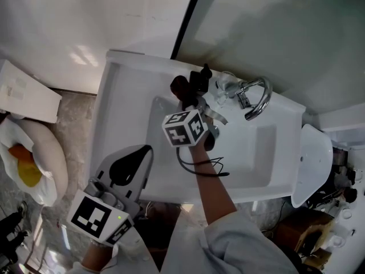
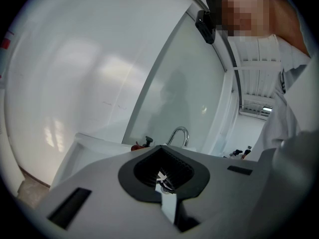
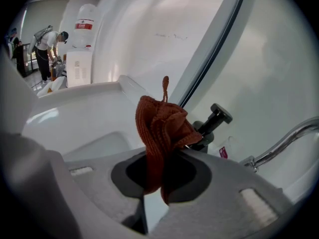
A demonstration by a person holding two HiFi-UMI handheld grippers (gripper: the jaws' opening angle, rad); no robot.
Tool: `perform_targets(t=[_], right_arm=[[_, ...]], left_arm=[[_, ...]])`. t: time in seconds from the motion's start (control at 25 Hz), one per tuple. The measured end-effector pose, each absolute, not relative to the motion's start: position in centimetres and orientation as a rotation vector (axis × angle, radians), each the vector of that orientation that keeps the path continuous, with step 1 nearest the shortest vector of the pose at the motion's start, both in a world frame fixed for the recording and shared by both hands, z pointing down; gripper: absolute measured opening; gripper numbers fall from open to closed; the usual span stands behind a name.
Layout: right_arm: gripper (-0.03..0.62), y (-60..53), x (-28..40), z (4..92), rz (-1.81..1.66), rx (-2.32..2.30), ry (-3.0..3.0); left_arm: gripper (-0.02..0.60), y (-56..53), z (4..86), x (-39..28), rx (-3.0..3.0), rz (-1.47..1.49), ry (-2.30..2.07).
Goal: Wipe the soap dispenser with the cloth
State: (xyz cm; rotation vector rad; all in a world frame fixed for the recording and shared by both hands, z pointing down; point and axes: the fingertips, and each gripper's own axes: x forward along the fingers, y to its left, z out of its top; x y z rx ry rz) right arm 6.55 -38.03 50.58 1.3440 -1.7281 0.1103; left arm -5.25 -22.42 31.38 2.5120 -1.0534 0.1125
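Note:
A rust-red knitted cloth (image 3: 159,126) sticks up out of my right gripper (image 3: 160,172), which is shut on it. Just behind the cloth stands the soap dispenser (image 3: 213,119) with its black pump head; the cloth hides most of its body. In the head view the right gripper (image 1: 191,100) reaches over the white sink (image 1: 125,84) and holds the cloth (image 1: 179,86) right beside the dispenser (image 1: 201,76) at the back rim. My left gripper (image 1: 142,152) hangs by the sink's front left corner, shut and empty, and points at the wall (image 2: 164,176).
A chrome faucet (image 1: 258,99) curves over the basin just right of the dispenser. A dark-framed glass panel (image 1: 188,16) rises behind the sink. A white box (image 1: 25,93) and white bags (image 1: 34,158) lie on the floor at left. A white rounded fixture (image 1: 312,164) stands at right.

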Motion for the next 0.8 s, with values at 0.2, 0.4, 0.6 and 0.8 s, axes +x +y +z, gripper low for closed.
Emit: perform_targets(t=[0.2, 0.4, 0.6, 0.8], right_arm=[[0.055, -37.1, 7.8, 52.3, 0.209, 1.35, -1.711], [0.055, -35.8, 10.8, 53.6, 0.32, 1.414, -1.657], [0.055, -33.2, 12.0, 53.7, 0.333, 1.418, -1.653], [0.055, -30.0, 11.6, 50.7, 0.31, 1.442, -1.768]], left_arm=[[0.005, -22.4, 31.5, -5.1, 2.512, 0.114, -1.044], [0.005, -22.1, 31.4, -4.9, 2.515, 0.117, -1.034], [0.005, -21.7, 30.8, -4.3, 2.531, 0.108, -1.023], [0.005, -21.3, 29.4, -2.8, 2.577, 0.082, -1.006]])
